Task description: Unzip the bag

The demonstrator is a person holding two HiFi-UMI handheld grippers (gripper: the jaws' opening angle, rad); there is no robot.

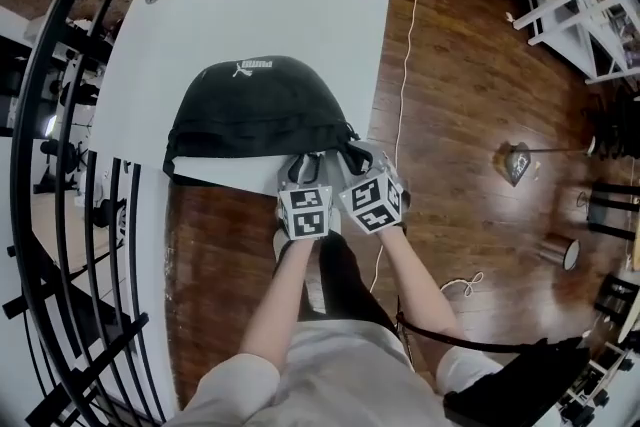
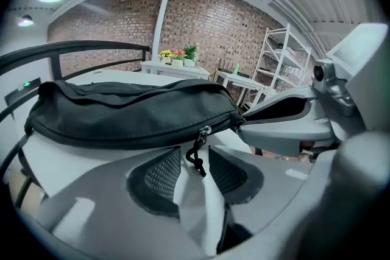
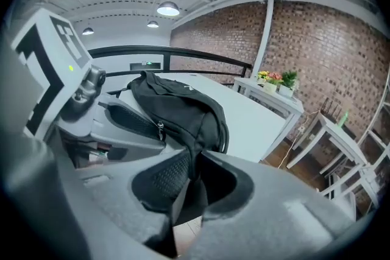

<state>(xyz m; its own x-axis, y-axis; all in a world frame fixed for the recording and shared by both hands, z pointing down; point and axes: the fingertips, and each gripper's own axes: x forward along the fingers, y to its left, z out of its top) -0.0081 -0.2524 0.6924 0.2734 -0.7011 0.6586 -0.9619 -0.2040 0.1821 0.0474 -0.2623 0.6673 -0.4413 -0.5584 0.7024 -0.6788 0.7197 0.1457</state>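
Lying at the near edge of a white rectangular table [image 1: 300, 15], the black fabric bag [image 1: 255, 115] carried a white "PUMA" word and leaping-cat logo [image 1: 253, 67] on its top panel; no other writing could be read. At the bag's near right end the left gripper [image 2: 194, 168] stood with its jaws wide apart, and the knotted black zipper pull cord [image 2: 196, 158] hung loose between the pads, pressed by neither. Just right of it, the right gripper [image 3: 194, 176] was pinched narrowly onto a fold of the bag's end. Beyond the bag the tabletop lay bare. Right of the bag, dark wooden floor [image 1: 470, 95] spread wide, crossed by a thin white cable [image 1: 405, 45]. Left of the bag, a black metal railing [image 1: 60, 145] hemmed the table closely.
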